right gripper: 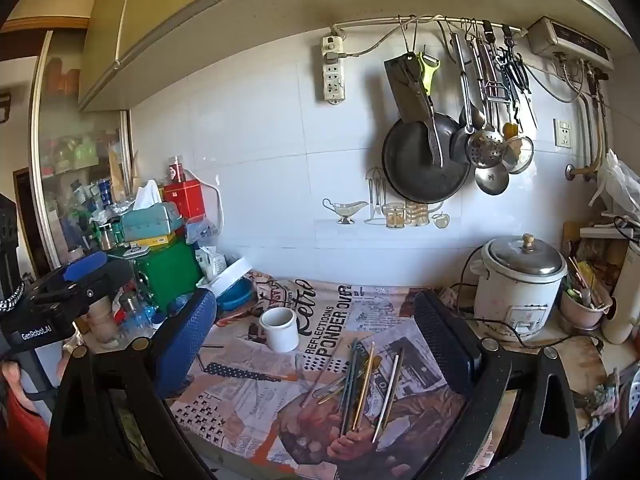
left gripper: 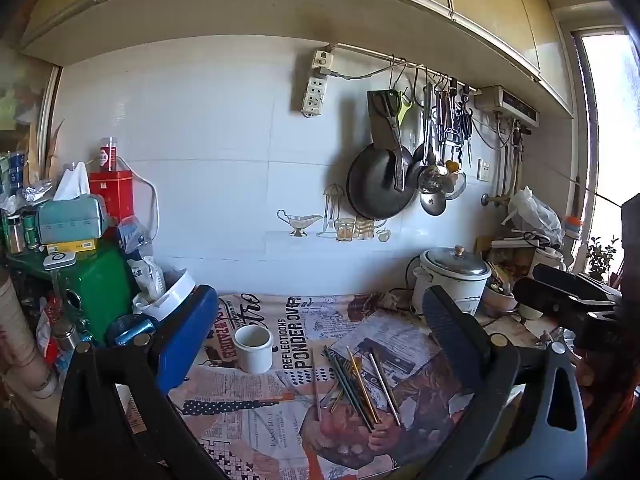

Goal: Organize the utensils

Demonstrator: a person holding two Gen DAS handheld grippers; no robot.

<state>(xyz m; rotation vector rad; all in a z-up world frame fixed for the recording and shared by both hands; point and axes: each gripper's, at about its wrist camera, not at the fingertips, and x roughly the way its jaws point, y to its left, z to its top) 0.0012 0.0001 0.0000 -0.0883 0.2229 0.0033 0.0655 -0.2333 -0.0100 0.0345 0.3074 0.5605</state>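
Kitchen counter w/ newspaper-print cloth (left gripper: 260,412). Left gripper (left gripper: 320,344) spread wide, nothing btwn the fingers, hovering above the cloth, angled slightly down; blue pad on its left finger (left gripper: 188,340), black pad on the other. Right gripper (right gripper: 320,340) same: fingers far apart, empty, above the cloth. Each gripper also shows at the edge of the other's view, held by a hand. Chopsticks (left gripper: 356,384) lie loose in a fanned pile on the cloth, centre-front, roughly a dozen, mixed dark, gold and silver; some cross each other. In the right wrist view the pile (right gripper: 368,384) sits btwn the two fingers but below them, not touched. White cup (left gripper: 253,348) stands upright on the cloth, just left of and behind the pile, apart from it; looks empty from here. Rice cooker (right gripper: 520,284) w/ metal lid at back right by the tiled wall. Black pan (right gripper: 424,160) and ladles hang from a rail above. Green box (left gripper: 100,280) and tissue box (left gripper: 70,218) stacked at far left.
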